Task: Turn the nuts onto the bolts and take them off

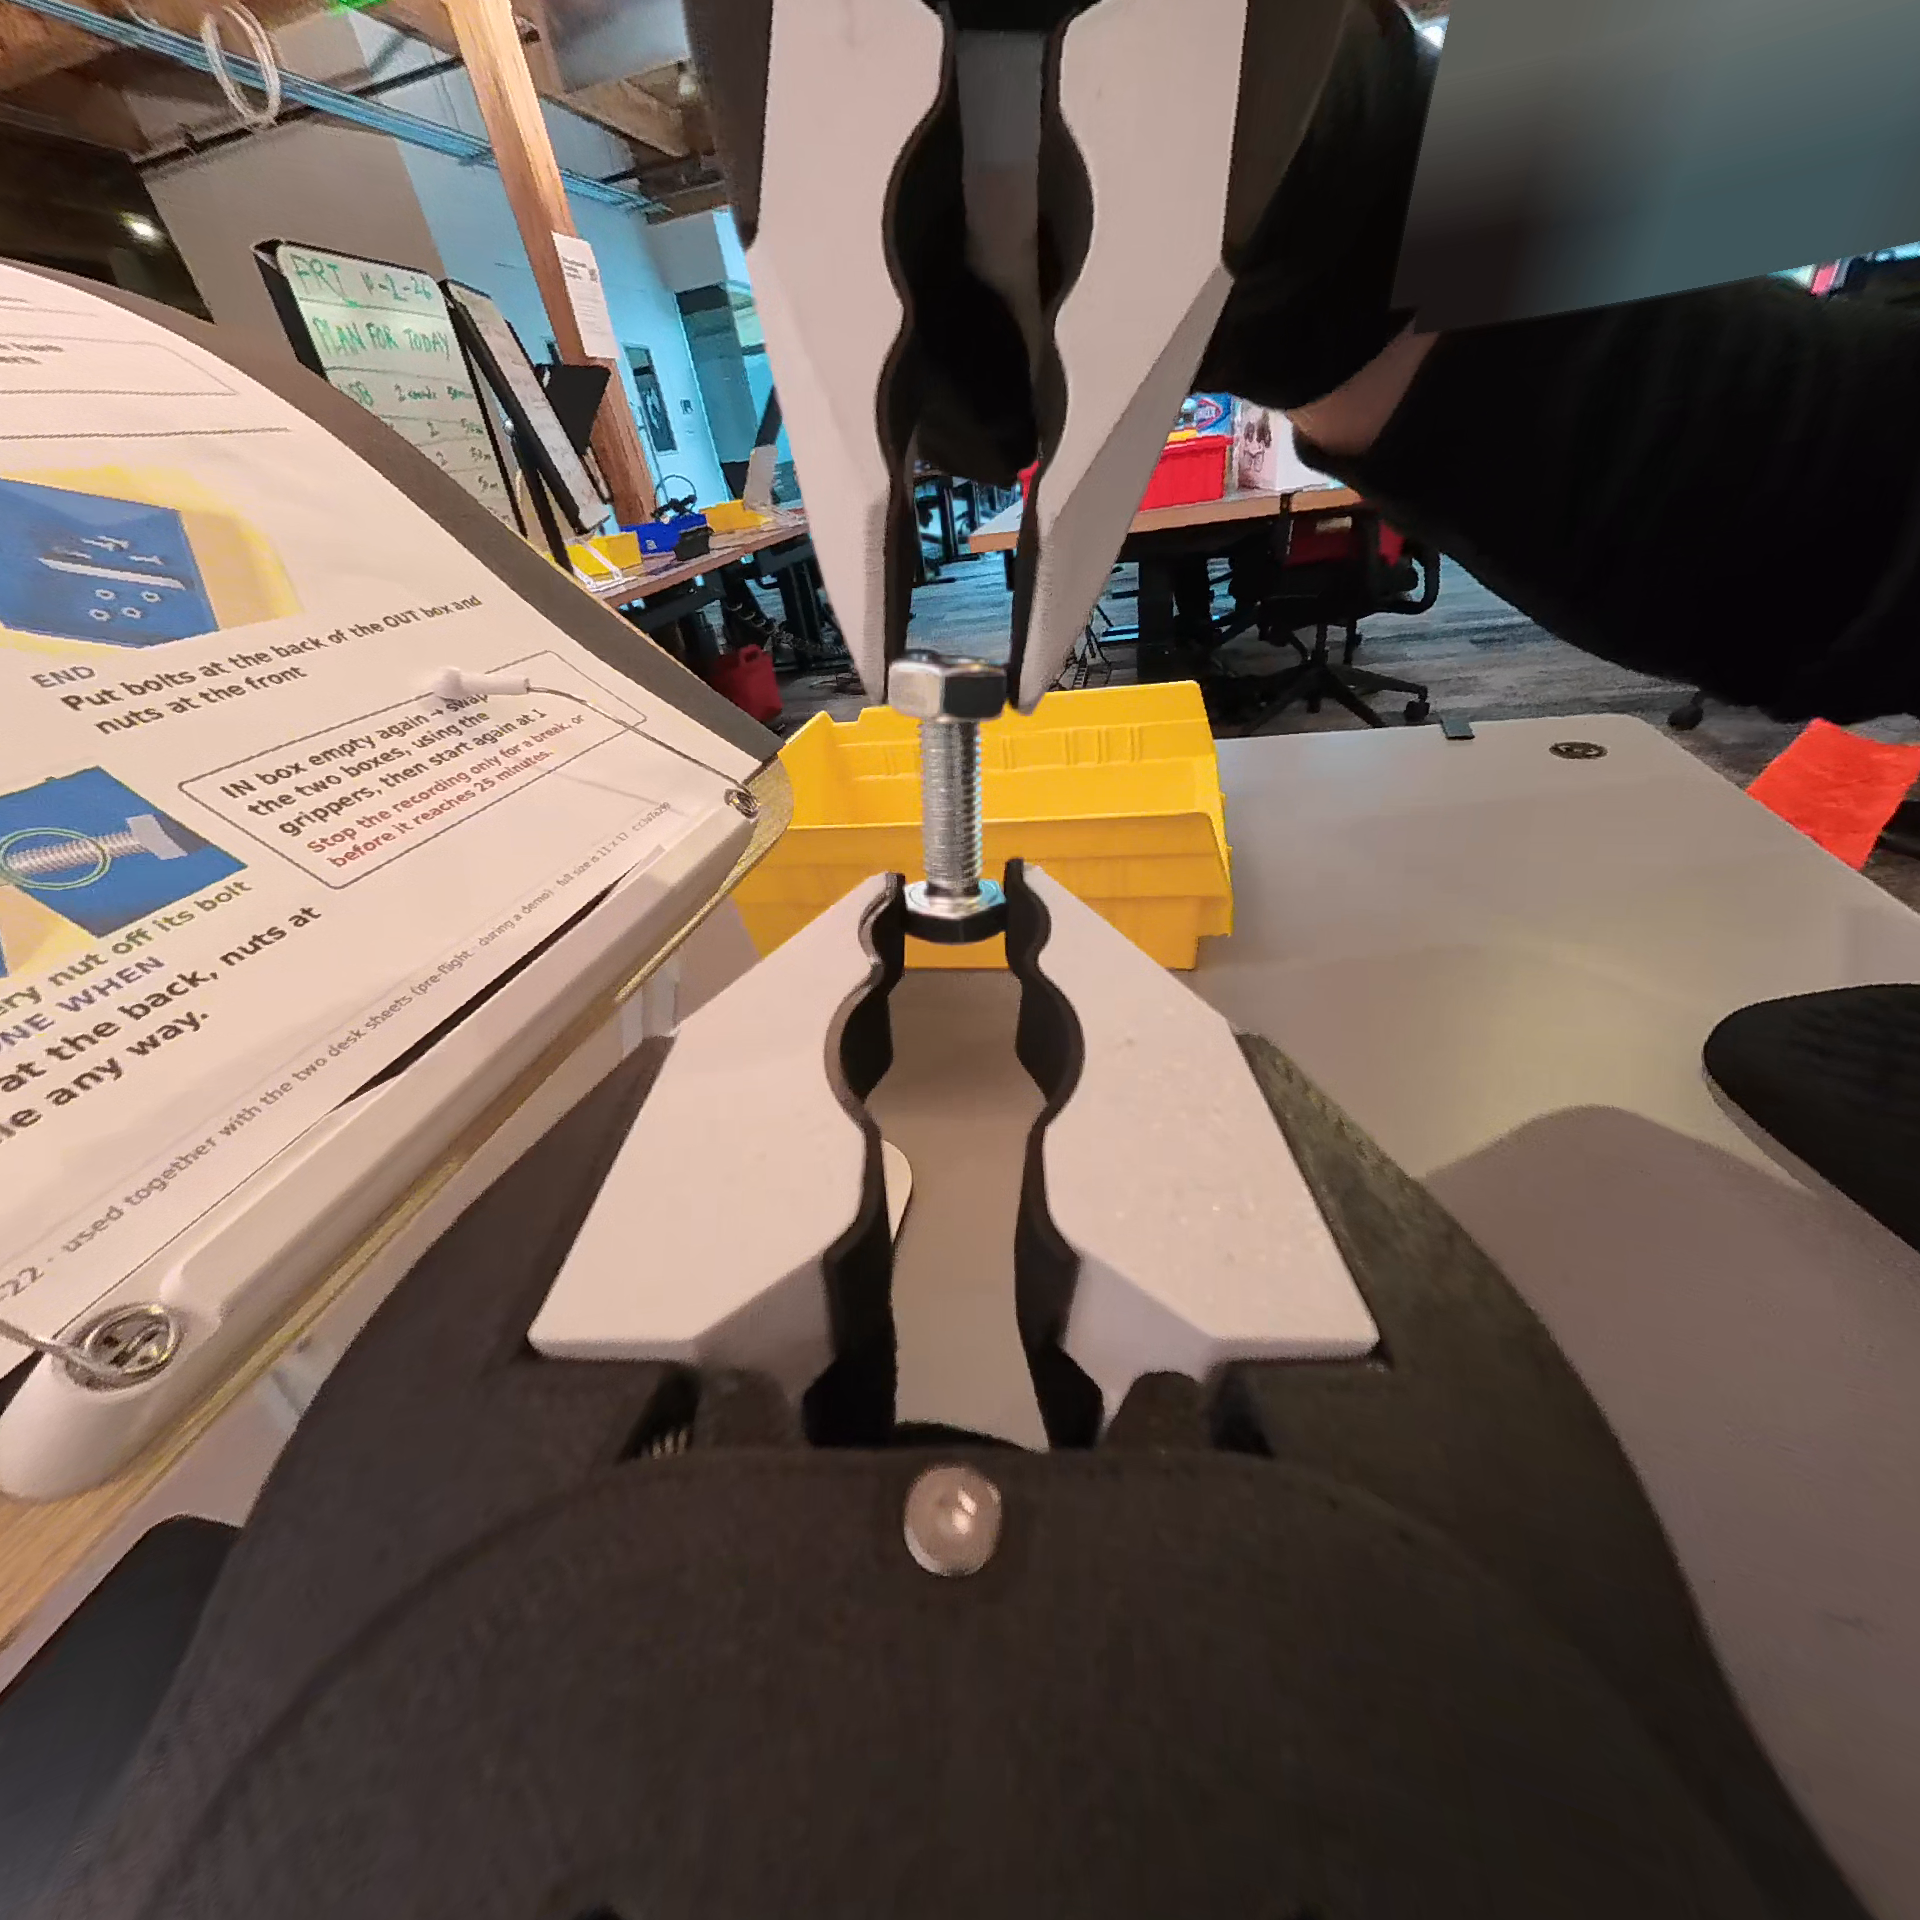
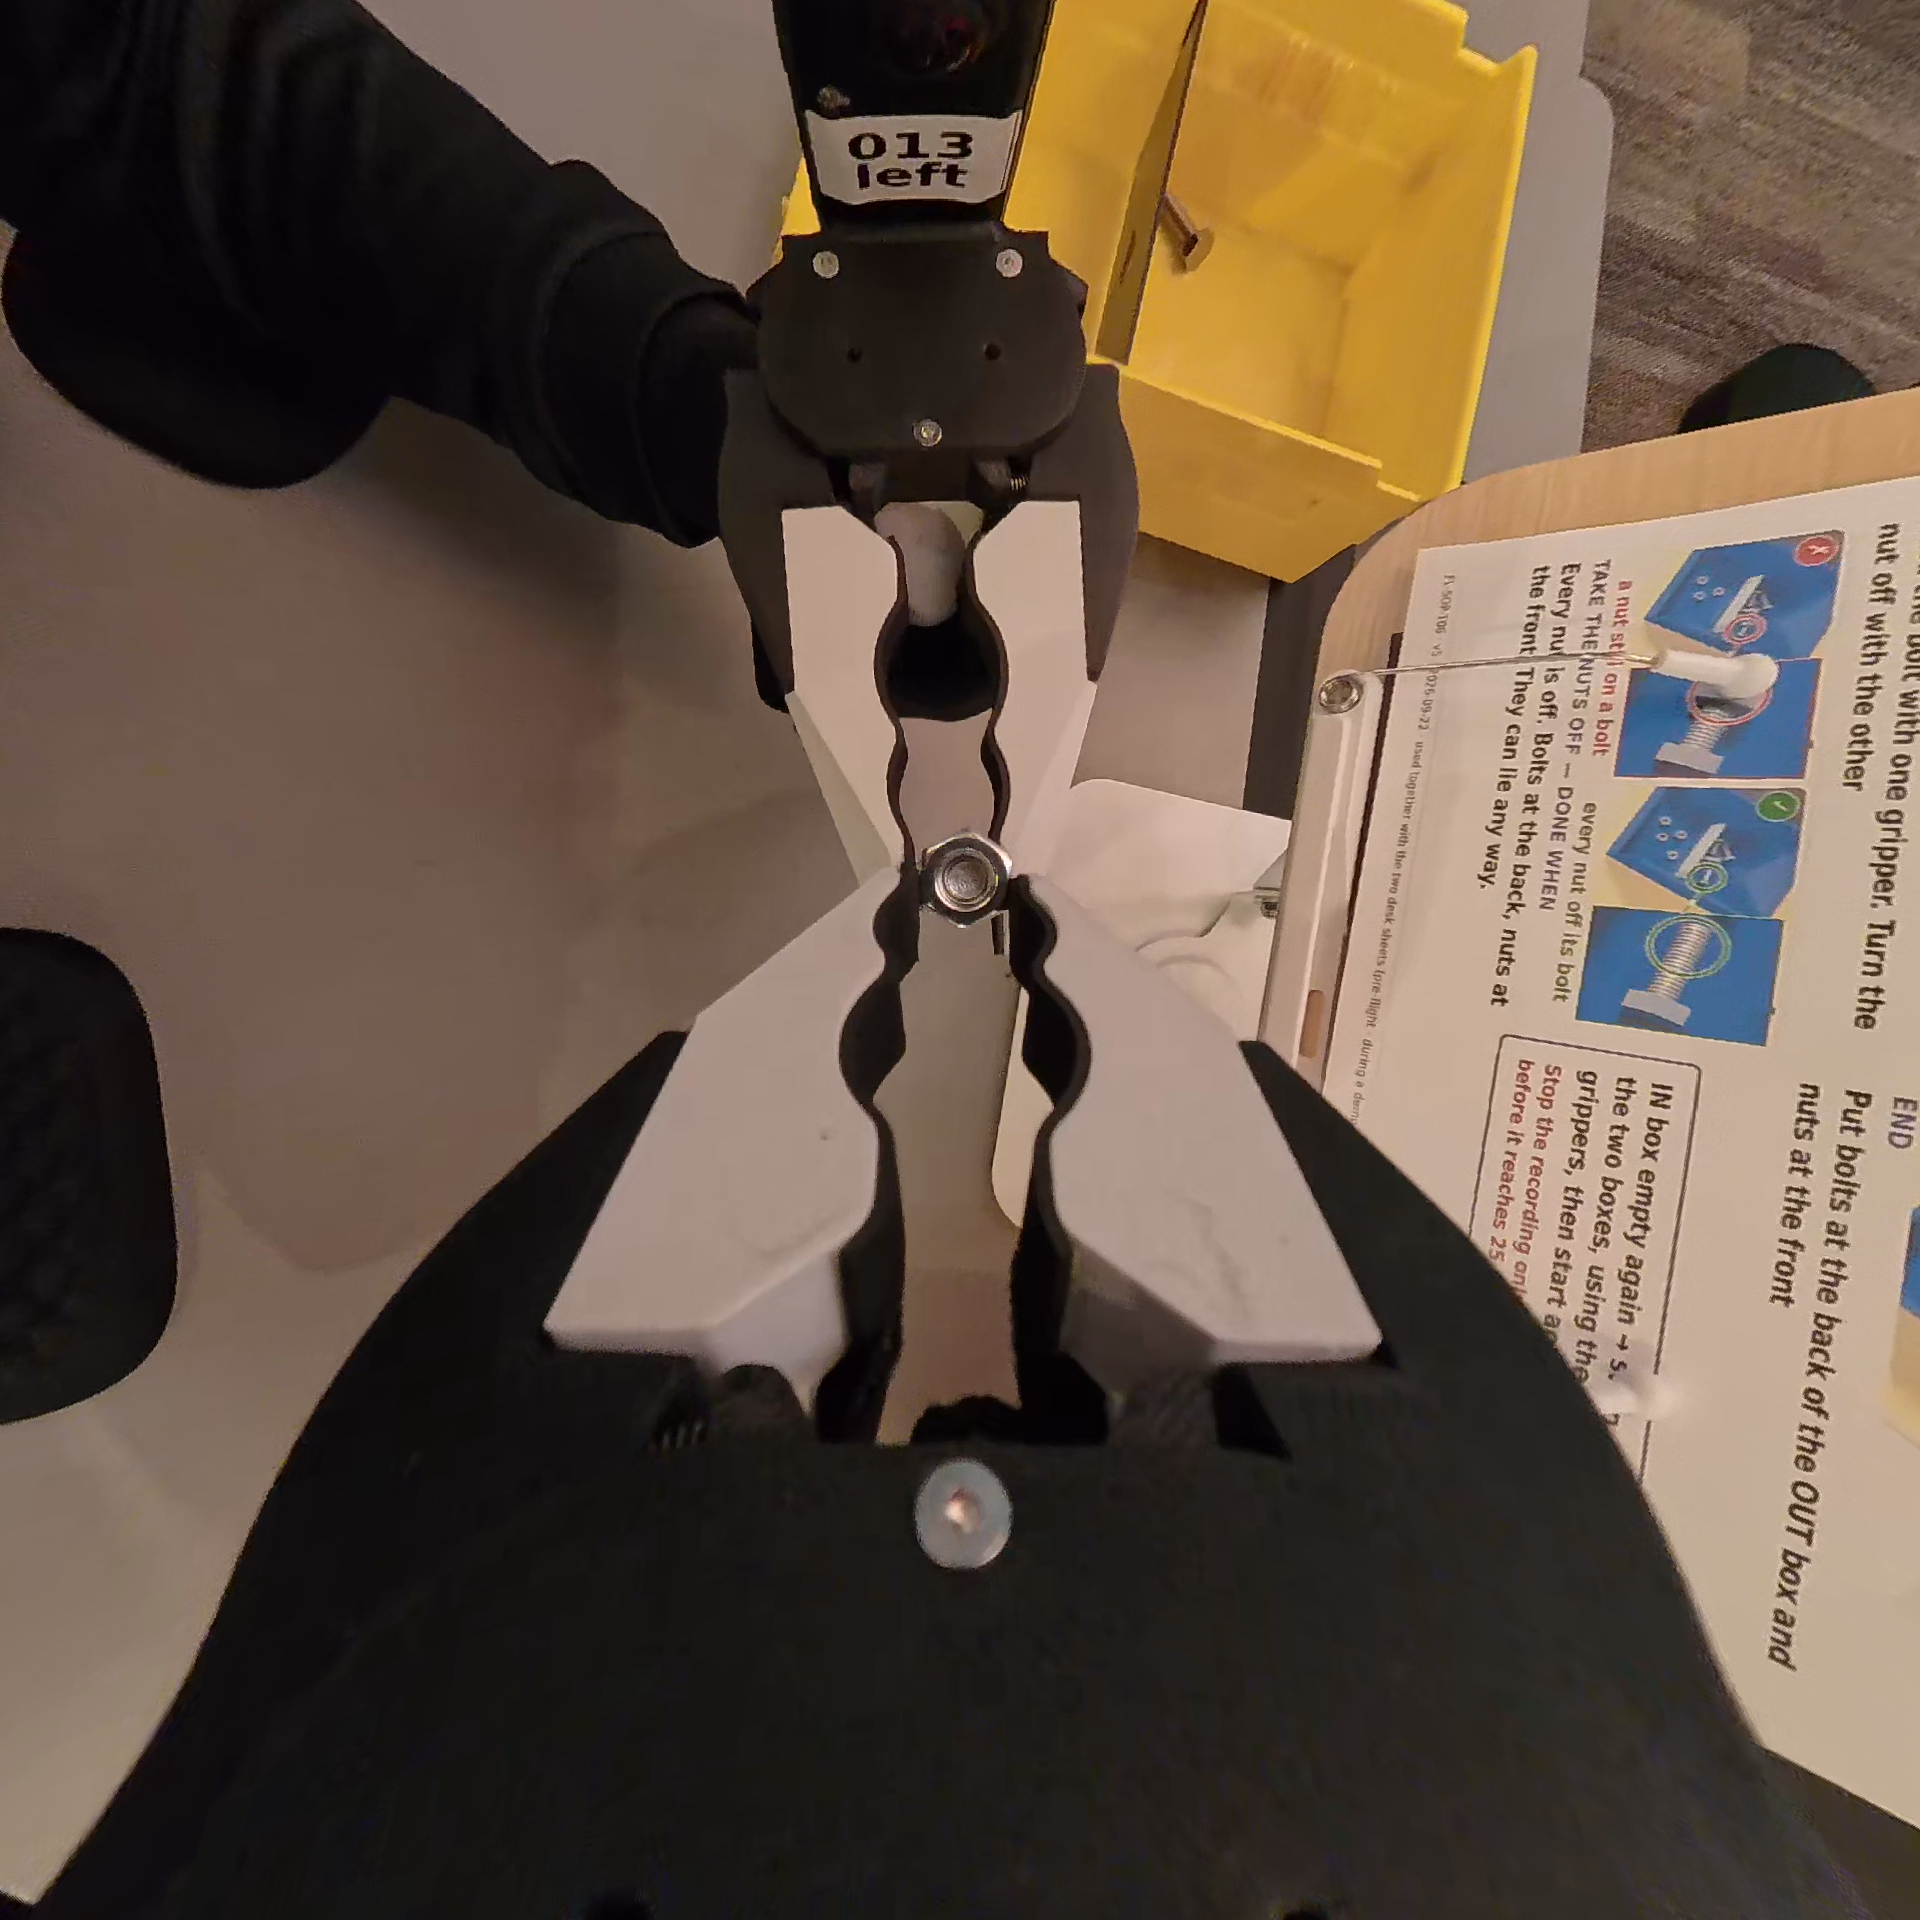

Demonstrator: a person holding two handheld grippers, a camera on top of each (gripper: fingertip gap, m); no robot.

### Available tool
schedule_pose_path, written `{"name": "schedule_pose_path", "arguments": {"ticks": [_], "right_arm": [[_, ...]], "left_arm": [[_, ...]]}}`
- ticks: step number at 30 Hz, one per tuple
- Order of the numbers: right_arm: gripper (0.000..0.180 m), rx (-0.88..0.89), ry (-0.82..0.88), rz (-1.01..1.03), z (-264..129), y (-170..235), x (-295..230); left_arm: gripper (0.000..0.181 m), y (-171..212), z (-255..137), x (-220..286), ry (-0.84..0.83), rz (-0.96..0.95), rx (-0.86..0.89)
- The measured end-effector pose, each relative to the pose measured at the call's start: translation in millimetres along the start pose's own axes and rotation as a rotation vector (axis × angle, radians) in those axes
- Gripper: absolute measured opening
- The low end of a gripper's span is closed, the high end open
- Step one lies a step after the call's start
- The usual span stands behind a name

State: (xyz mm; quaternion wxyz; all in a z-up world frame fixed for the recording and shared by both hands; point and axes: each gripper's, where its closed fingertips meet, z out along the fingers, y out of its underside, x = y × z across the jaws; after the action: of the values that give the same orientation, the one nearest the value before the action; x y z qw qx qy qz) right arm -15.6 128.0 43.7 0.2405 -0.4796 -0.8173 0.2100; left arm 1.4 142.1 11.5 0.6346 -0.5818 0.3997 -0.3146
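So the bolt [image 1: 951, 795] is standing straight up in mid-air between the two grippers, well above the worktop [image 1: 1507, 935], long axis vertical, hex head on top and the threaded end pointing down. The right gripper [image 1: 948, 691] is coming in from above with its jaws pinching the head from both sides. The left gripper [image 1: 951, 909] is sitting directly underneath, jaws pressing on the nut [image 1: 951, 904] right at the fingertips, and the nut looks like it's sitting at the very bottom of the thread. From the right wrist view you're looking straight down the bolt axis, so both sets of jaws are lined up on it. Any turning has to go around that vertical line. Yellow bin [image 1: 1091, 831] is just behind them.
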Motion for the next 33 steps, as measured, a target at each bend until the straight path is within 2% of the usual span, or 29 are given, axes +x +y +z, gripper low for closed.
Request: {"name": "schedule_pose_path", "arguments": {"ticks": [14,28,33], "right_arm": [[0.015,-0.097,-0.074,-0.124,3,11,-7],[0.015,-0.090,0.028,0.148,10,19,0],[0.015,-0.092,0.068,0.171,11,23,1]], "left_arm": [[0.017,9,5,7,0.032,0.013,-0.040],[0.017,19,11,0,-0.025,0.009,-0.076],[0.017,23,13,0,-0.024,-0.003,-0.083]]}}
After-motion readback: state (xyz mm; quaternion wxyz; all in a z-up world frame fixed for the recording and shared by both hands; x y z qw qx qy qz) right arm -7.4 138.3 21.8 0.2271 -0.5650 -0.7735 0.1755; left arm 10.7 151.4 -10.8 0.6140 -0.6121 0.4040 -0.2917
